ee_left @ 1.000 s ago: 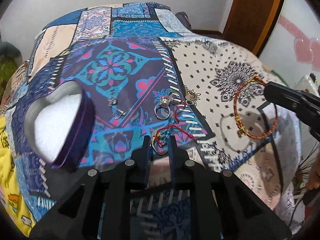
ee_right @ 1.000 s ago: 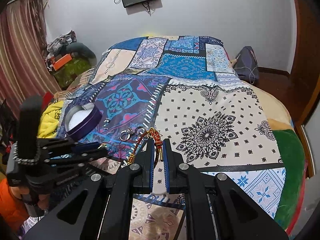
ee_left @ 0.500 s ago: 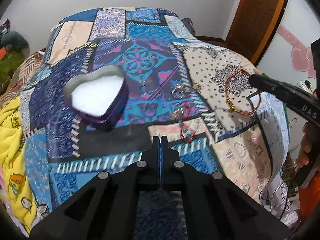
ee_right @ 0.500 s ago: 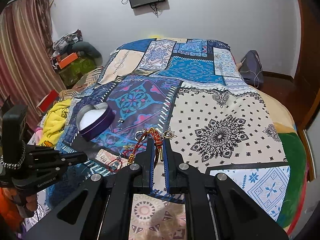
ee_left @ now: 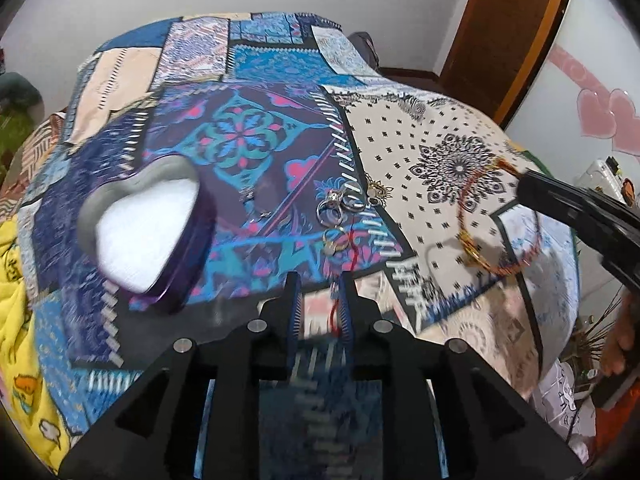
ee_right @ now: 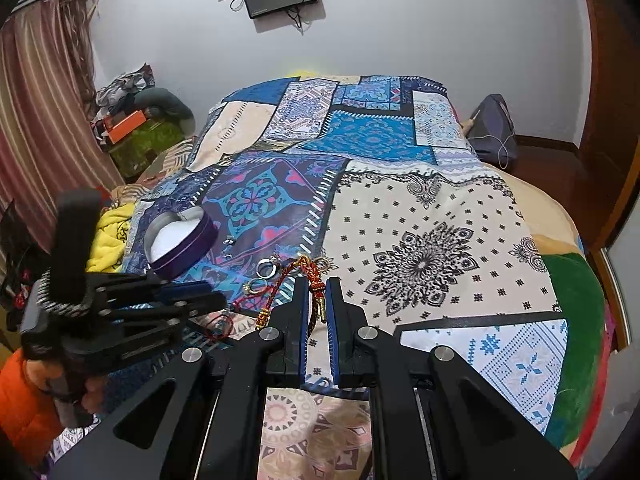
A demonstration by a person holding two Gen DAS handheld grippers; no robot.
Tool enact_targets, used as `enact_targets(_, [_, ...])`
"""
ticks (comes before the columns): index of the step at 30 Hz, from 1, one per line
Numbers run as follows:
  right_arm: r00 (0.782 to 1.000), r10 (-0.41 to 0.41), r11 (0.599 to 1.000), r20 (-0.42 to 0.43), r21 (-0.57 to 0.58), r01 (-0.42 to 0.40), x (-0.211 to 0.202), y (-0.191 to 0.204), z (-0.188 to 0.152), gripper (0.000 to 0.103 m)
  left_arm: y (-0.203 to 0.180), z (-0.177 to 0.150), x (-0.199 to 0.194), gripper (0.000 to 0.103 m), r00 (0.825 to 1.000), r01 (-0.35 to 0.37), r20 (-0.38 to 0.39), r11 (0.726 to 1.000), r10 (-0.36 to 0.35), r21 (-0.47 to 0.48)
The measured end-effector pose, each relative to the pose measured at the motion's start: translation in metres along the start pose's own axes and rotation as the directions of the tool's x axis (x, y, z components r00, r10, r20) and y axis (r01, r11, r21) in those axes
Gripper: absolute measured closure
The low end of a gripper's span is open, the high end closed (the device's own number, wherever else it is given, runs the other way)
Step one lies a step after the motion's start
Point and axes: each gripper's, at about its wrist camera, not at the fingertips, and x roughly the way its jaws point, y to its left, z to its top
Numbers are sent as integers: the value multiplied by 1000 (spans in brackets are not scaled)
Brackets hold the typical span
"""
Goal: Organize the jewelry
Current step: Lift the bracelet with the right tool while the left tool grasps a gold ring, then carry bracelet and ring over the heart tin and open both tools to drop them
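On the patchwork bedspread (ee_left: pixel 400 128) lies a purple heart-shaped box (ee_left: pixel 148 220) with a white lining, also visible from the right wrist (ee_right: pixel 180 240). Right of it sit silver rings (ee_left: pixel 336 208), a gold ring (ee_left: pixel 334 240) and a gold pendant (ee_left: pixel 378 190). My left gripper (ee_left: pixel 320 300) hovers just short of them, its jaws opening; a red thread (ee_left: pixel 335 314) runs loosely between them. My right gripper (ee_right: pixel 317 304) is shut on a red and gold bracelet (ee_right: pixel 310 272), which hangs as a loop (ee_left: pixel 496 220) in the left wrist view.
A yellow blanket (ee_left: pixel 16 280) lies off the bed's left edge. A wooden door (ee_left: pixel 512 20) stands at the right, a grey bag (ee_right: pixel 494 128) on the floor beyond the bed. Piled clutter (ee_right: pixel 132 120) fills the far left corner. An orange sleeve (ee_right: pixel 20 400) holds the left gripper.
The left gripper drew back from the jewelry and shut, then came forward again with its jaws parted. The right gripper keeps hold of the bracelet in the same place.
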Motion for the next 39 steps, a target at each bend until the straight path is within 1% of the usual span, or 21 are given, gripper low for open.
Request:
enact_targets(4, [1000, 1, 1000, -10, 7, -1, 3, -7, -1, 95, -1, 9, 30, 85, 998, -5, -65, 1000, 7, 21])
enact_targets(5, [1000, 2, 1000, -13, 9, -2, 4, -8, -1, 95, -2, 10, 32, 85, 998, -4, -56, 1000, 5, 29])
enact_targets(6, [1000, 3, 1000, -16, 10, -3, 6, -10, -1, 95, -4, 12, 33, 81, 998, 0, -56, 999, 2, 37])
enact_targets(7, [1000, 4, 1000, -19, 11, -4, 8, -10, -1, 95, -5, 14, 35, 74, 998, 9, -60, 999, -6, 44])
enact_targets(9, [1000, 6, 1000, -21, 11, -6, 10, -11, -1, 95, -9, 18, 40, 69, 998, 16, -55, 998, -13, 60])
enact_targets(12, [1000, 11, 1000, -23, 15, -11, 13, -13, 0, 95, -16, 20, 46, 69, 999, -19, -33, 996, 22, 89])
enact_targets(14, [1000, 13, 1000, -23, 15, -13, 13, -13, 0, 95, -20, 20, 48, 72, 999, -37, -16, 994, 38, 102])
enact_targets(15, [1000, 14, 1000, -23, 14, -13, 13, -13, 1, 95, -21, 20, 48, 81, 999, -39, -11, 994, 40, 104])
enact_targets(16, [1000, 15, 1000, -22, 13, -15, 13, -12, 2, 95, -21, 20, 49, 84, 999, -40, -9, 994, 41, 104])
enact_targets(20, [1000, 22, 1000, -12, 5, -22, 12, -7, 5, 95, -18, 17, 44, 84, 999, -37, -3, 995, 38, 94])
enact_targets(25, [999, 39, 999, 8, -10, -39, 10, 4, 14, 95, -10, 12, 26, 84, 999, -30, 19, 998, 29, 59])
enact_targets(28, [998, 52, 998, 26, -27, -51, 8, 15, 21, 95, -4, 11, 9, 84, 998, -30, 52, 999, 28, 36])
enact_targets(31, [997, 66, 997, 46, -44, -64, 7, 29, 28, 95, 5, 12, -15, 84, 994, -38, 104, 999, 36, 13])
enact_targets(34, [994, 83, 995, 65, -61, -79, 6, 42, 36, 95, 15, 13, -40, 84, 987, -44, 156, 999, 45, -9])
enact_targets(39, [990, 117, 989, 82, -96, -109, 8, 66, 45, 95, 35, 16, -78, 84, 969, -61, 237, 997, 71, -46])
